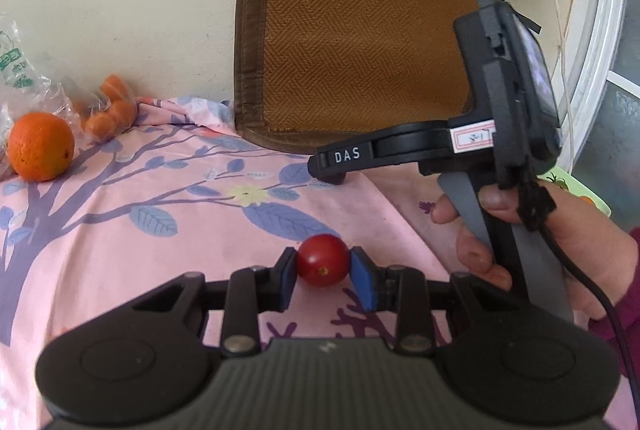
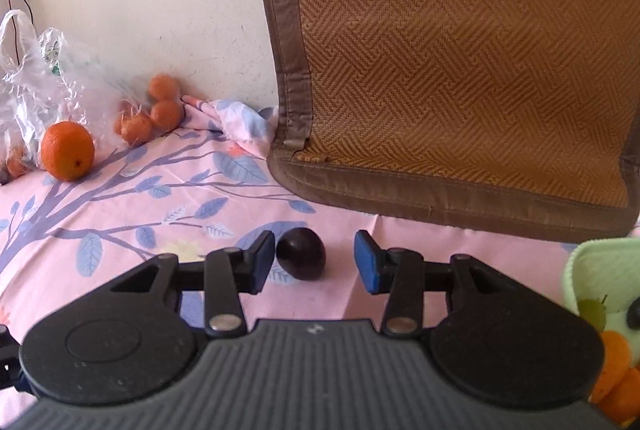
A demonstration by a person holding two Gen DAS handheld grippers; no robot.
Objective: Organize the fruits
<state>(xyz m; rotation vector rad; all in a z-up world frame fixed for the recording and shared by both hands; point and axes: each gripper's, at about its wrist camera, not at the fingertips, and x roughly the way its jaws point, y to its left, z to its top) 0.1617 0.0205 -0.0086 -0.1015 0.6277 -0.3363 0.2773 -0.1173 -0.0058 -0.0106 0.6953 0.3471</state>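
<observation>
Two hand-held grippers work over a pink cloth printed with blue leaves. The left gripper [image 1: 323, 276] has its jaws pinched on a small red cherry tomato [image 1: 323, 260], which sits squarely between the blue pads [image 1: 362, 280] and low over the cloth. In the right wrist view, the right gripper [image 2: 315, 262] reaches toward a dark purple, egg-shaped plum [image 2: 301, 253] lying on the cloth. The plum sits between the jaws but off-centre, against the left pad, with a clear gap to the right pad; its long axis runs roughly along the gripper's reach, tilted slightly. These jaws are partly spread and hold nothing yet. An orange [image 2: 67, 150] and bagged small oranges [image 2: 152, 114] lie well apart, by the wall.
</observation>
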